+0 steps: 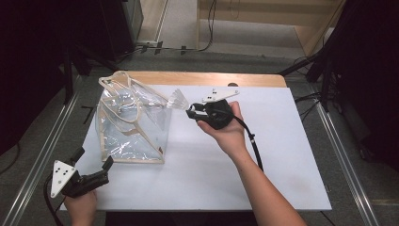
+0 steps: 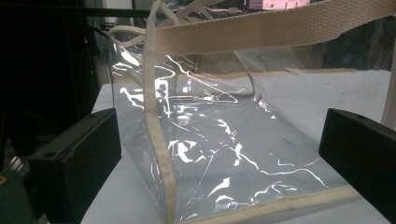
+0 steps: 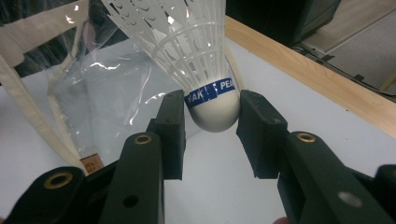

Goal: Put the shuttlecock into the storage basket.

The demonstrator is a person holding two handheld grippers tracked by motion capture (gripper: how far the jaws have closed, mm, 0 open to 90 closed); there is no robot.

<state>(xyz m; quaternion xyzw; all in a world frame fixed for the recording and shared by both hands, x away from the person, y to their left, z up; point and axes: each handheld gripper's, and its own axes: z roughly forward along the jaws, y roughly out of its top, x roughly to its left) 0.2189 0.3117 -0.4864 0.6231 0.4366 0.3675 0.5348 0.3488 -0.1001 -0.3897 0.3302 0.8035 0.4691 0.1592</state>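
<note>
White shuttlecock [image 3: 212, 109] with blue band; clear bag [image 1: 134, 127] trimmed in cream.

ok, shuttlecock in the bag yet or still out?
Out. The right hand-held gripper holds the shuttlecock by its cork, above the white table, beside the clear bag, whose bottom looks empty.

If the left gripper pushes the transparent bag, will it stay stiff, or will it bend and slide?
The clear bag probably buckles rather than staying stiff: its walls look like thin, wrinkled film, and only the beige fabric edging frames them. It appears empty, so it is likely light and may slide on the smooth white board. The open left gripper sits near its corner.
</note>
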